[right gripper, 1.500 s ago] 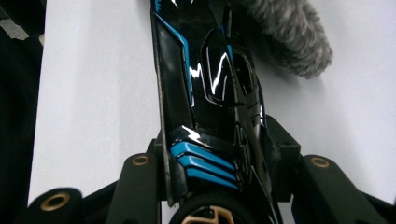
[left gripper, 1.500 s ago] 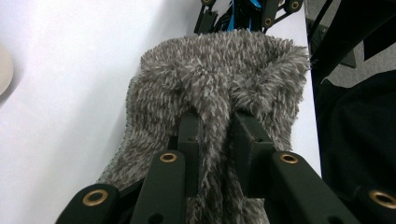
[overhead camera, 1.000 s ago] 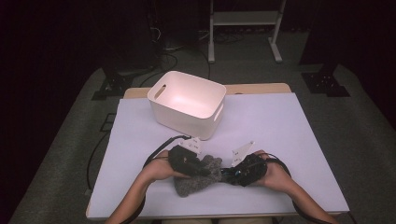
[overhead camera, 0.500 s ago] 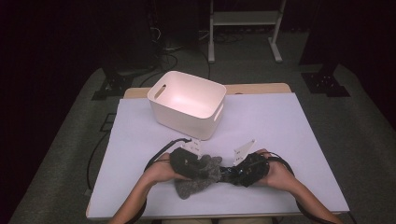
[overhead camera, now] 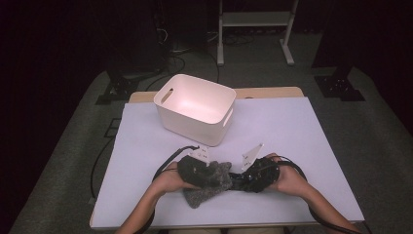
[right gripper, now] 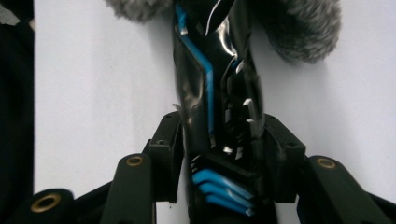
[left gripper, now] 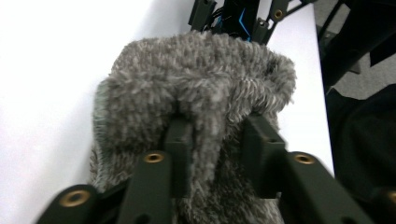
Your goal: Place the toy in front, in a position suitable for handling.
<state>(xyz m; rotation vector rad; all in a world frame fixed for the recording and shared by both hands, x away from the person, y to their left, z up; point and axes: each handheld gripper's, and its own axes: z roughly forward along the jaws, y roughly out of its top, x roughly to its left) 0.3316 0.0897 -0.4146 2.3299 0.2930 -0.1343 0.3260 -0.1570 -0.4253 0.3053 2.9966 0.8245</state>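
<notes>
Grey, fuzzy knitted fabric, a sock-like cover (overhead camera: pixel 209 183), lay near the front edge of the white bench (overhead camera: pixel 302 131), between the two hands and close to the person. Behind it the bench stood bare up to the white plastic bin (overhead camera: pixel 195 109), which sat toward the far edge, left of centre; wide bare bench stretched to the right of the bin and at both sides of the hands. The left gripper (left gripper: pixel 217 135) had its fingers (left gripper: pixel 180 135) pushed into the fabric, a fold of it bunched and pressed between them, the jaws having just opened a little and still narrow. The right gripper (right gripper: pixel 219 140) met it from the opposite side: its fingers (right gripper: pixel 280 140) were clamped at about half width on a glossy black object with blue stripes (right gripper: pixel 212 88), whose far end ran into the mouth of the grey cover. In the high view the two grippers faced each other almost tip to tip, just above the bench.
</notes>
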